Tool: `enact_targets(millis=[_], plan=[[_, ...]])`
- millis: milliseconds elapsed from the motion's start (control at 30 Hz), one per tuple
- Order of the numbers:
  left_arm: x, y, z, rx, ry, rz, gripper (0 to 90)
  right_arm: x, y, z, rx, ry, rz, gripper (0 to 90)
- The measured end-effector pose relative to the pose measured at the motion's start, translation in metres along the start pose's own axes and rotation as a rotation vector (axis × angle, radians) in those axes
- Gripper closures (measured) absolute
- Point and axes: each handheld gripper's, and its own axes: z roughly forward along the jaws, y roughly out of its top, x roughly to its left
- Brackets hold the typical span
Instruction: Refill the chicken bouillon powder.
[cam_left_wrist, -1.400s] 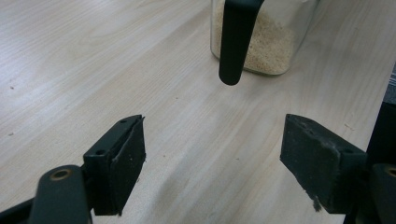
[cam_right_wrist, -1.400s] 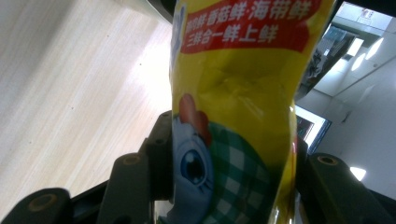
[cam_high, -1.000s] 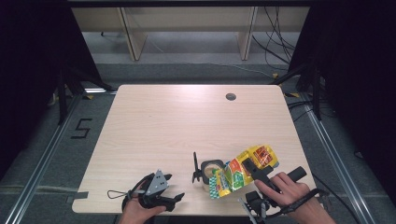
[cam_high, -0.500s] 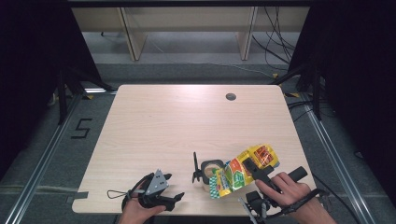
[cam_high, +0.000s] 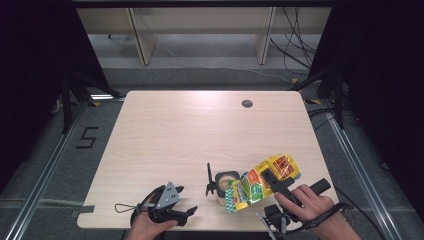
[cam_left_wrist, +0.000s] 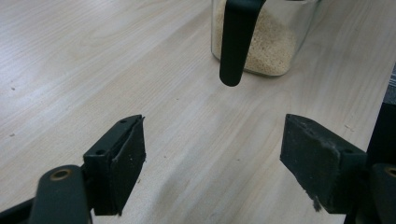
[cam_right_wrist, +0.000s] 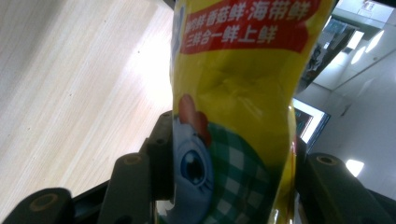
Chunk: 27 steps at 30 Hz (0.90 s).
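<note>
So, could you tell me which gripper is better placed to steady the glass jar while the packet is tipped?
Left gripper: open, empty, facing the jar. The right gripper holds the yellow packet.

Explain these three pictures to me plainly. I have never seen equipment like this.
No machine here: a person holds hand-operated tongs in each hand at a wooden table. One camera looks down from above; the other two ride on the tongs and look along their black jaws. The left tongs are open and empty, facing a glass jar of pale grains with a black handle. The right tongs are shut on a yellow printed packet, tilted toward the jar with its lower end at the jar's mouth.
</note>
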Motion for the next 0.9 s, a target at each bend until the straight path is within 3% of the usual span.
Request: enact_targets(millis=[33, 67, 100, 133, 200, 233, 267, 367, 400, 500, 600, 667, 700, 800, 900], plan=[[-0.0005, 0.0006, -0.0016, 0.018, -0.007, 0.0, 21.5, 0.0016, 0.0001, -0.0009, 0.014, 0.001, 0.024, 53.8], [-0.0006, 0.0006, -0.0016, 0.014, -0.006, 0.003, 21.5, -0.0025, 0.0005, 0.0006, -0.018, -0.011, -0.034, 53.8], [-0.0005, 0.0002, -0.0002, -0.004, 0.0, 0.001, 21.5, 0.0003, 0.0003, -0.0009, -0.001, -0.002, 0.011, 53.8], [-0.0002, 0.0002, -0.0001, -0.002, -0.002, -0.003, 21.5, -0.0039, 0.0007, 0.0007, -0.03, -0.013, -0.042, 53.8], [-0.0004, 0.0005, -0.0014, 0.007, 0.005, 0.003, 21.5, -0.0034, 0.0006, 0.0004, -0.022, -0.014, -0.034, 53.8], [-0.0008, 0.0003, -0.0015, 0.006, 0.003, 0.001, 21.5, 0.001, 0.0006, -0.0013, 0.011, -0.004, 0.025, 53.8], [-0.0005, 0.0004, -0.0013, 0.006, 0.003, 0.002, 21.5, -0.0024, 0.0014, 0.0005, -0.02, -0.014, -0.032, 53.8], [0.0008, 0.0003, -0.0009, 0.011, 0.001, 0.014, 21.5, -0.0015, 0.0027, 0.0012, -0.034, -0.005, -0.034, 53.9], [-0.001, 0.0003, -0.0011, 0.004, 0.001, 0.0, 21.5, -0.0023, 0.003, 0.0017, -0.037, -0.008, -0.04, 53.8], [-0.0005, 0.0007, -0.0006, -0.01, -0.004, -0.003, 21.5, -0.0019, 0.0017, 0.0017, -0.028, -0.004, -0.034, 53.9], [-0.0001, 0.0003, -0.0014, 0.01, -0.003, 0.003, 21.5, -0.0013, 0.0008, 0.0021, -0.022, -0.001, -0.035, 53.9], [0.0011, 0.0005, -0.0011, 0.011, 0.005, 0.016, 21.5, 0.0017, -0.0009, -0.0002, -0.002, 0.007, 0.016, 53.9], [0.0005, 0.0002, -0.0003, 0.006, 0.003, 0.004, 21.5, -0.0028, -0.0012, 0.0012, -0.027, -0.012, -0.027, 53.9], [0.0004, 0.0007, -0.0016, 0.024, -0.005, 0.008, 21.5, -0.0024, -0.0005, 0.0007, -0.02, -0.011, -0.027, 53.9], [-0.0003, 0.0002, -0.0002, 0.006, -0.002, -0.003, 21.5, -0.0008, 0.0013, 0.0018, -0.026, -0.003, -0.032, 53.9]])
